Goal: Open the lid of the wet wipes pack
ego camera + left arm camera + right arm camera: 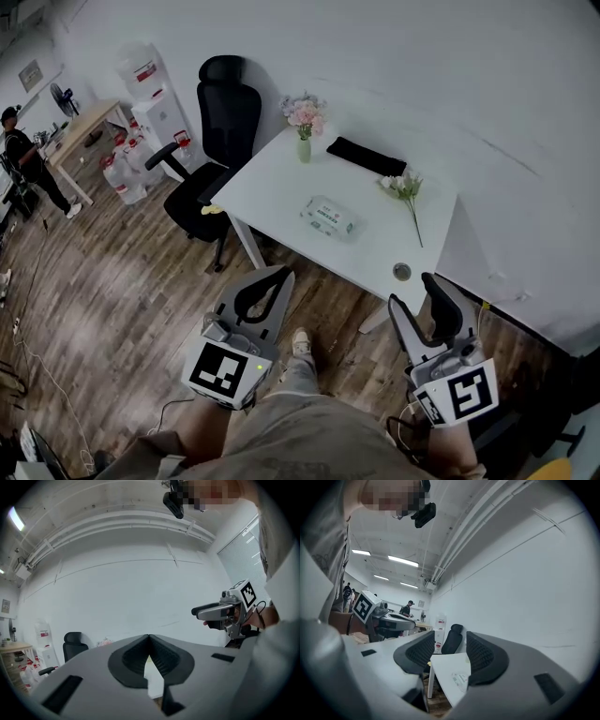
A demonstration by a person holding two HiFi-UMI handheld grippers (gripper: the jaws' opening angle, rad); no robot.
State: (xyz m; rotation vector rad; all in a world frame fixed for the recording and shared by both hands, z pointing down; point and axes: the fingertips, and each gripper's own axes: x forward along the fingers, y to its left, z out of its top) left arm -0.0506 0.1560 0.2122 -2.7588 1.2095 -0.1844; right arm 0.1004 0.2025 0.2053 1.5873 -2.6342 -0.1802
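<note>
My left tongs (272, 281) are clenched on nothing, my right tongs (412, 292) released and empty. The wet wipes pack (330, 217) lies well ahead. Unpinned, it may slide when I pry it open.

In the head view's centre your counter (272, 187) is white, and the wet wipes pack (330, 217) is pale with darker print. Upper left, your chair (225, 112) is black. The flowers (304, 112) are pink, the cloth (366, 157) is black, and the floor (122, 291) is brown wood-grain. Your left gripper (270, 275) and right gripper (414, 292) are grey, with black-and-white square markers.
</note>
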